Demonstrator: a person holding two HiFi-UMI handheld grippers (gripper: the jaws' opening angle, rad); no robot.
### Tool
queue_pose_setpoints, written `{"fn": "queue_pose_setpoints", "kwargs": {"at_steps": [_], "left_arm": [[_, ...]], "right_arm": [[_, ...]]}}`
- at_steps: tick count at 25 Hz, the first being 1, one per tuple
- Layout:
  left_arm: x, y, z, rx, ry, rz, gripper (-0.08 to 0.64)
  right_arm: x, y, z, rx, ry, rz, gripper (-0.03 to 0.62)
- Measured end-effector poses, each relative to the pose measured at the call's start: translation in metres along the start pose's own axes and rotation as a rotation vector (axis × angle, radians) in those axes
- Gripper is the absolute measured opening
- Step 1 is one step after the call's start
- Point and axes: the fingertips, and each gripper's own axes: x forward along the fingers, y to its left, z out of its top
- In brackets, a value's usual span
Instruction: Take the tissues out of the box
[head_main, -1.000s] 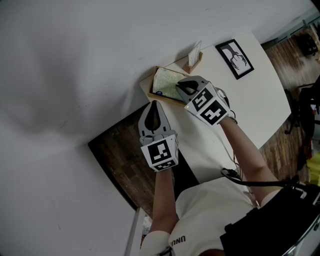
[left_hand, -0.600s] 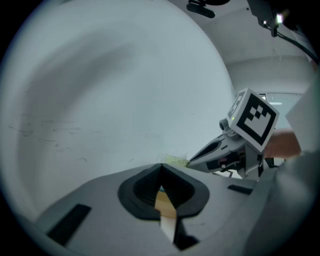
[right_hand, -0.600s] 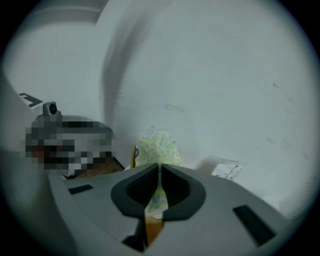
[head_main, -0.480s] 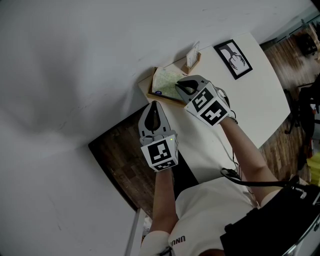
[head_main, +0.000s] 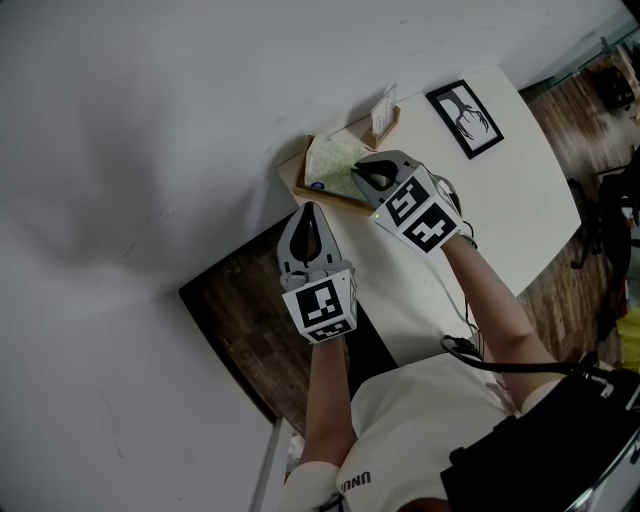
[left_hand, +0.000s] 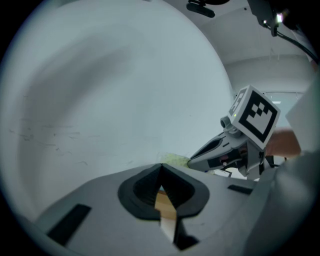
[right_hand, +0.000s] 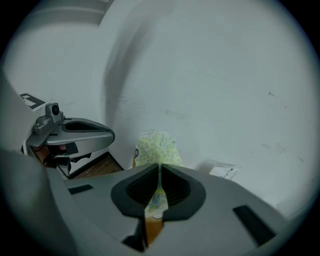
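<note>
The tissue pack (head_main: 331, 166) is soft and pale yellow-green, with a fine print and a blue corner mark. It lies flat in a shallow wooden box (head_main: 296, 183) at the table (head_main: 500, 200) corner by the wall. Right gripper (right_hand: 159, 166): jaws closed, tips at the pack's near edge, hold on it unconfirmed. Left gripper (left_hand: 161, 167): jaws closed, empty, beside the box.

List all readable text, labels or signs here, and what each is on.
"UNU" on the shirt, cut off.
Tissue pack: blue logo, too small to read.
Card: print too small to read.
Framed picture: a drawing, no words.
</note>
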Motion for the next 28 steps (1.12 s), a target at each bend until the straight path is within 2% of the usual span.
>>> {"fn": "queue_pose_setpoints", "kwargs": {"at_steps": [11, 28], "left_arm": [[-0.007, 0.007, 0.008, 0.005, -0.001, 0.023, 0.012], [-0.020, -0.002, 0.022, 0.028, -0.025, 0.016, 0.012]], "right_arm": [[-0.015, 0.003, 0.010, -0.007, -0.035, -0.003, 0.032], [-0.040, 0.004, 0.021, -0.008, -0.089, -0.032, 0.032]]}}
